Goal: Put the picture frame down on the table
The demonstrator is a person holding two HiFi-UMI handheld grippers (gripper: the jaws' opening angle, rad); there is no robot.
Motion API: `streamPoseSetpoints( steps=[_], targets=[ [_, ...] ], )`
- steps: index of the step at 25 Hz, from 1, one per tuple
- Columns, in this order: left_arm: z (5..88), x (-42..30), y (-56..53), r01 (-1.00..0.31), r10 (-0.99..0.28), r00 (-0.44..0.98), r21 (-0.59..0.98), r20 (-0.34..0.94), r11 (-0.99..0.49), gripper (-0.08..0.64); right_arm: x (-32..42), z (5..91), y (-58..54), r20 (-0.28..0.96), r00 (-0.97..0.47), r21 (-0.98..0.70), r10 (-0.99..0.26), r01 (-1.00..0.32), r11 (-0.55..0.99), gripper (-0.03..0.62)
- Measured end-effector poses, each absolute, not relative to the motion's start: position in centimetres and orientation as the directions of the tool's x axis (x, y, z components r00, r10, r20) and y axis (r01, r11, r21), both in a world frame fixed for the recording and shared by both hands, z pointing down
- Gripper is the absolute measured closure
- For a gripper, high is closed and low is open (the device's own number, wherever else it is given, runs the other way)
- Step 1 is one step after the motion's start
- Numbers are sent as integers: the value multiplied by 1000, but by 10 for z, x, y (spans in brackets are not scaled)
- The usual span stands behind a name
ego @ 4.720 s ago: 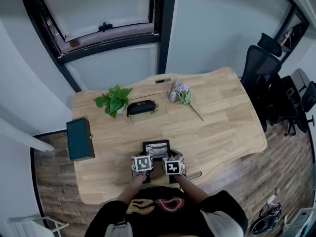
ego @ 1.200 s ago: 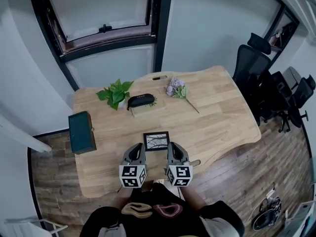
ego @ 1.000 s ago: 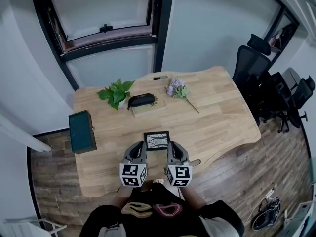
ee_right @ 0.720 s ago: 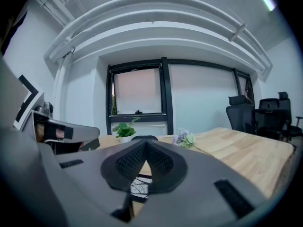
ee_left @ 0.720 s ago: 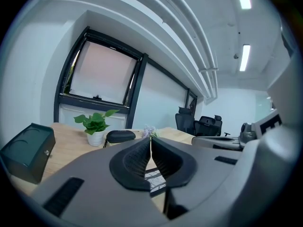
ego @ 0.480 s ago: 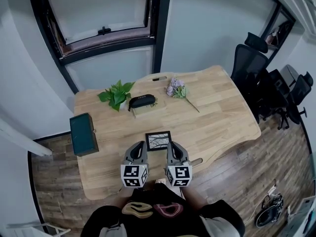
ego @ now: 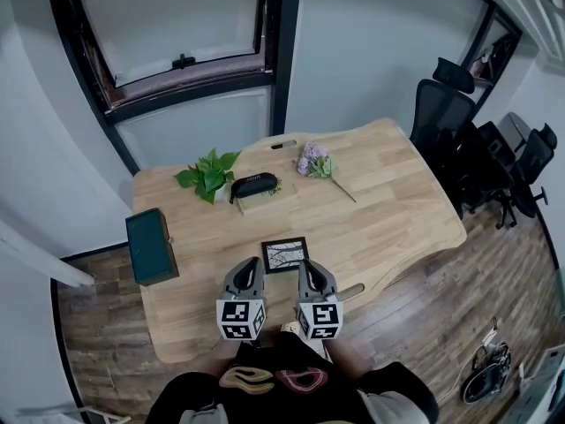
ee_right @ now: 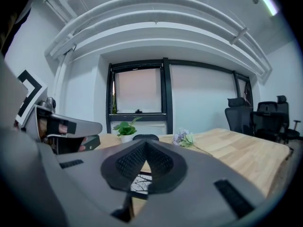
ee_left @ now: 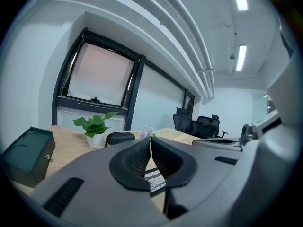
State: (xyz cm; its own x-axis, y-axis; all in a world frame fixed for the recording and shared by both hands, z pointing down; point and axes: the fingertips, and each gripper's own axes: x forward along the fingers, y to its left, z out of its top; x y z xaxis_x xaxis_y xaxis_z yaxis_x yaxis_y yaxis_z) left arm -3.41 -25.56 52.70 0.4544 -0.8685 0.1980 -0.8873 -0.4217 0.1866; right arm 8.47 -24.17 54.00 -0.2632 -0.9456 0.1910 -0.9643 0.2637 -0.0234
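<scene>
Wooden bench (ego: 388,193) carries the picture frame (ego: 284,254) flat near its near edge, just beyond the left tongs (ego: 252,263) and right tongs (ego: 305,265), both closed and empty; it looks light, stiff and probably fragile, best gripped by opposite rims.

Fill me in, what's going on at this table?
A person stands at the near edge of a wooden table with a gripper in each hand. The picture frame lies flat on the table just ahead of them. The left gripper and right gripper are both shut and empty, with neither touching the frame, so the put-down looks done. A potted plant, a dark case, some flowers and a green box sit farther off.
</scene>
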Motion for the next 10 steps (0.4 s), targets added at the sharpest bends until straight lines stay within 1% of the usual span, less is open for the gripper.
streamPoseSetpoints(
  steps=[6, 10],
  targets=[
    [524, -36, -253, -887, -870, 455, 183, 190, -424, 537, 85, 536, -240, 198, -255, -32, -947, -967, 253, 583],
    [523, -40, -253, -887, -871, 455, 175, 184, -427, 538, 82, 533, -241, 168, -257, -29, -952, -966, 255, 583]
  ],
)
